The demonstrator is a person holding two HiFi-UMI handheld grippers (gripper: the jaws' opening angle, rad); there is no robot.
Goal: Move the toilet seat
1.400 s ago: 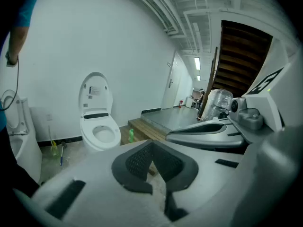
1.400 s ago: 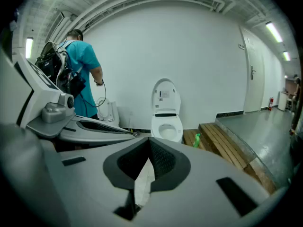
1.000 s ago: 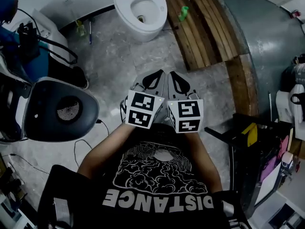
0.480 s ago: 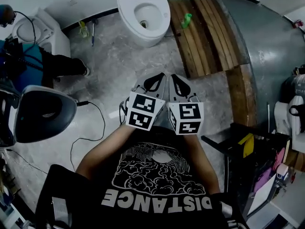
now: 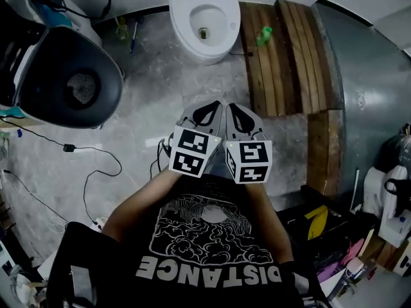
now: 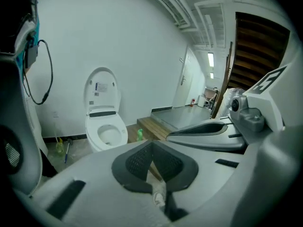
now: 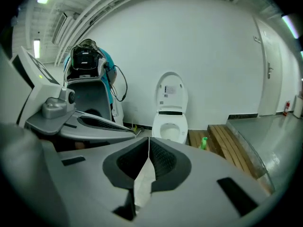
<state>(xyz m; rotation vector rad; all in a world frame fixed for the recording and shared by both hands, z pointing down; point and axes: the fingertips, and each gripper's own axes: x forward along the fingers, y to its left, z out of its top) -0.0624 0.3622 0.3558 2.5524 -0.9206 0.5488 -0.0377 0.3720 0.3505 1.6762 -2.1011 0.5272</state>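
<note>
Turning, we now face the toilet [image 5: 207, 43] squarely; its seat [image 5: 185, 23] lies down, lid up, well ahead. Left gripper [image 5: 216, 105] and right gripper [image 5: 231, 106] stay fully closed, empty, side by side. Approach still needed.

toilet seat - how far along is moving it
Done: nothing visible; the toilet seat lies down on the toilet with the lid upright. In hand: nothing; the left gripper and right gripper are shut and empty, side by side, well short of it. Left: approach, grip the seat and move it.
</note>
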